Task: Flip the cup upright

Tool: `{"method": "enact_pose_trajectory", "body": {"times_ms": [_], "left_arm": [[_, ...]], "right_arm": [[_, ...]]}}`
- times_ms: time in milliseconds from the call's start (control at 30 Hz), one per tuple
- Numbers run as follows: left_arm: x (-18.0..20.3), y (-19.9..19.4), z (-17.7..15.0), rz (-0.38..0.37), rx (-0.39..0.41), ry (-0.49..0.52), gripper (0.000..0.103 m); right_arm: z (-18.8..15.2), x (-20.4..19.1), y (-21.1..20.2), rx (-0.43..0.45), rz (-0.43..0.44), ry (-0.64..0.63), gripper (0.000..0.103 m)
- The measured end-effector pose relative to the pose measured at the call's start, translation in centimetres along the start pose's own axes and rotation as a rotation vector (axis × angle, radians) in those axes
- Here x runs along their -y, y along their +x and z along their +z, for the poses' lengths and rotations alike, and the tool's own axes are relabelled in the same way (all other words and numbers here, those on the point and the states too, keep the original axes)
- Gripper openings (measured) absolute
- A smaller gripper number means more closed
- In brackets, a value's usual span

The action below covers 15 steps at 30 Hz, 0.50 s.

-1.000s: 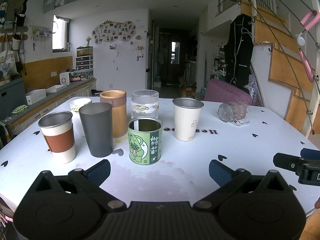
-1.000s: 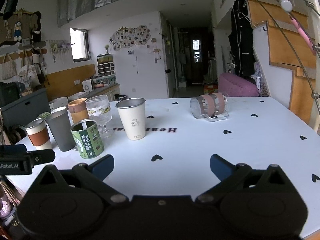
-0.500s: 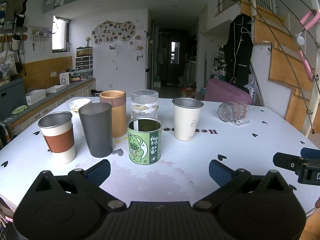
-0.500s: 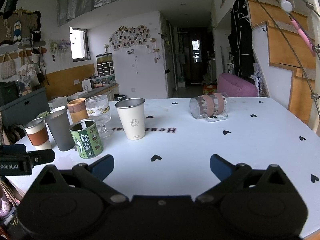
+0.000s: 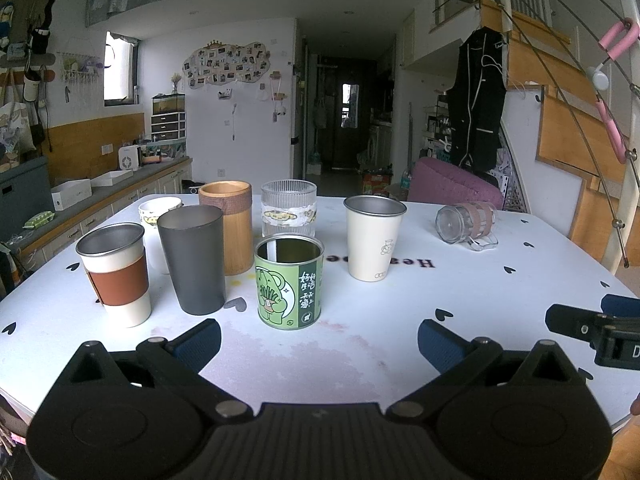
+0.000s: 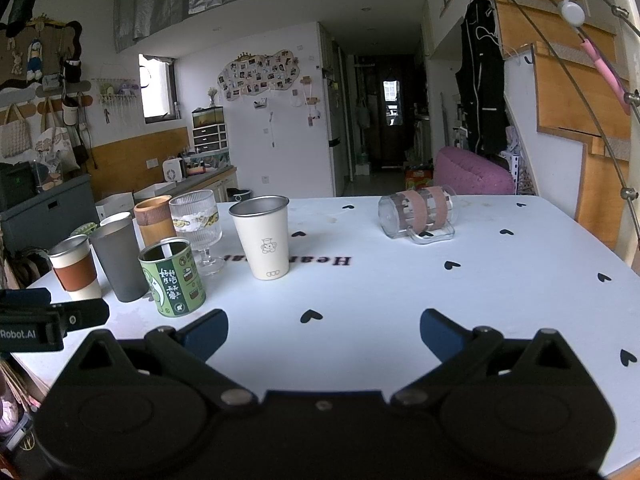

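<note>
A clear glass mug with brown bands (image 6: 418,215) lies on its side at the far right of the white table (image 6: 400,280), handle down, its open mouth facing left. It also shows in the left wrist view (image 5: 466,222). My right gripper (image 6: 323,330) is open and empty, low over the table's near part, well short of the mug. My left gripper (image 5: 318,340) is open and empty near the front edge, facing the green tin (image 5: 289,282). The right gripper's side shows at the right of the left wrist view.
Several upright cups stand on the left half: a cream metal cup (image 6: 264,238), a ribbed glass (image 6: 197,226), a wooden cup (image 6: 154,220), a dark grey tumbler (image 6: 120,262), a brown-sleeved cup (image 6: 76,268). A counter runs along the left wall; stairs rise at right.
The right wrist view has shifted very slightly; the cups sit a touch further left in it. Neither gripper has opened or shut, and the mug has not moved.
</note>
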<state>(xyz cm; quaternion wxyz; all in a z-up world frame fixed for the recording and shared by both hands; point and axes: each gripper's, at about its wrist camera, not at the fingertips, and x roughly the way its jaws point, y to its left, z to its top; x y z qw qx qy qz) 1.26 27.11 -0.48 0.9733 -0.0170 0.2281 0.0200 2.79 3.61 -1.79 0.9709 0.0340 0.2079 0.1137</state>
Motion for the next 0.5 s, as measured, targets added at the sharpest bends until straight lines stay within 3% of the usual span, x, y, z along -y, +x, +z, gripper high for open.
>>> {"method": "enact_pose_trajectory", "body": {"times_ms": [500], "left_arm": [[0.01,-0.01,-0.04,0.001,-0.003,-0.001,0.103]], "right_arm": [[0.03,0.07,-0.16,0.001,-0.003,-0.002,0.103]]}}
